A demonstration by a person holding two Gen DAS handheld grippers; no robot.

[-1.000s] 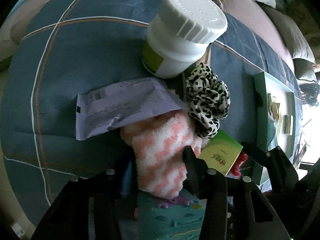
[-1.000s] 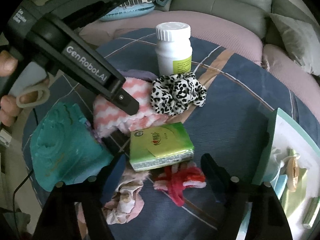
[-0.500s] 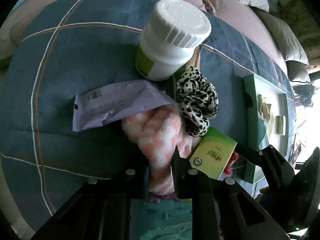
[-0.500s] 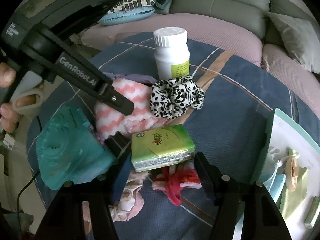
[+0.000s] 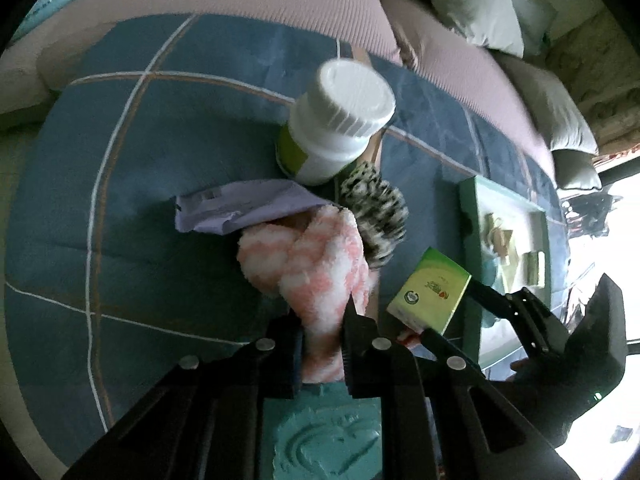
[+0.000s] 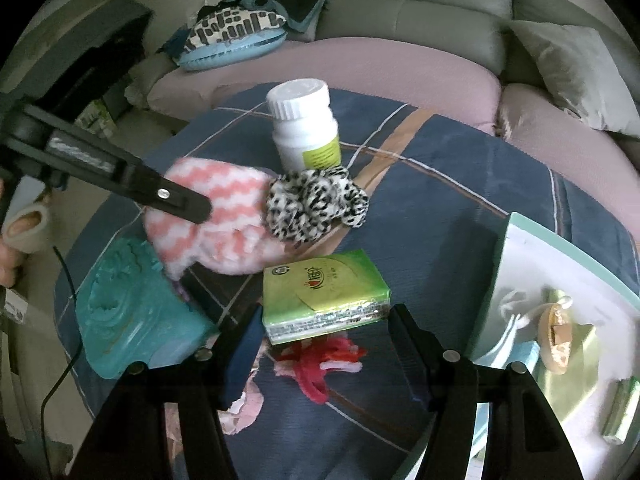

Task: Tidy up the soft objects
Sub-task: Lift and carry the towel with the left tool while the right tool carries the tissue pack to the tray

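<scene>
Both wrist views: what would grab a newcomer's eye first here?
Probably the fluffy pink-and-white sock, pinched in the left claw at the middle of the blue blanket. Next, the white bottle standing upright behind the leopard-print scrunchie. Then the green tissue pack between the right claw's open fingers.
</scene>
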